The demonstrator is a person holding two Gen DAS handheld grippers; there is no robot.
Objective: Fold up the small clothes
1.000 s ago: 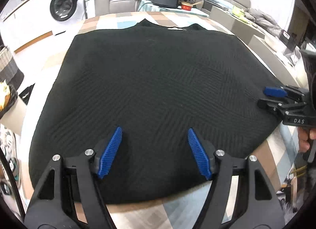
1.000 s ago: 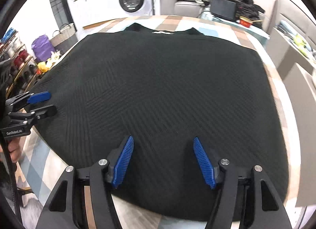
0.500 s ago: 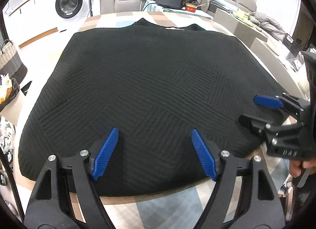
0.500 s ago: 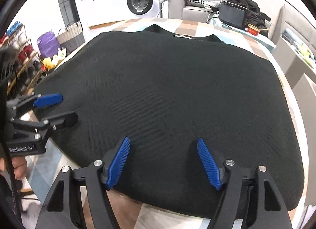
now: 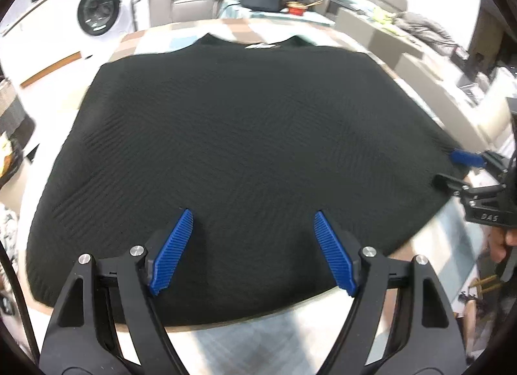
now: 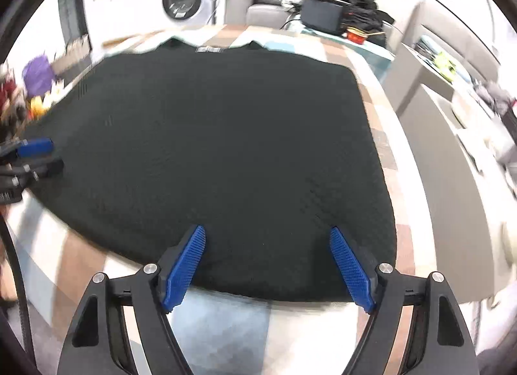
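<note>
Right claw point(image 6: 266, 265) slid toward sweater point(image 6: 219, 149) corner, opening, empty; left claw point(image 5: 252, 249) wide; edges blurred.

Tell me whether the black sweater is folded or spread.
Spread: the black sweater lies flat across the checked tablecloth, collar at the far edge, no layer doubled over.

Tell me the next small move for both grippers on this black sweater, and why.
Probably lower both onto the near hem and close on it. The black sweater lies flat on the checked table, unfolded. The left gripper stands open; the right gripper has its jaws opening. Each is over the hem with nothing pinched.
</note>
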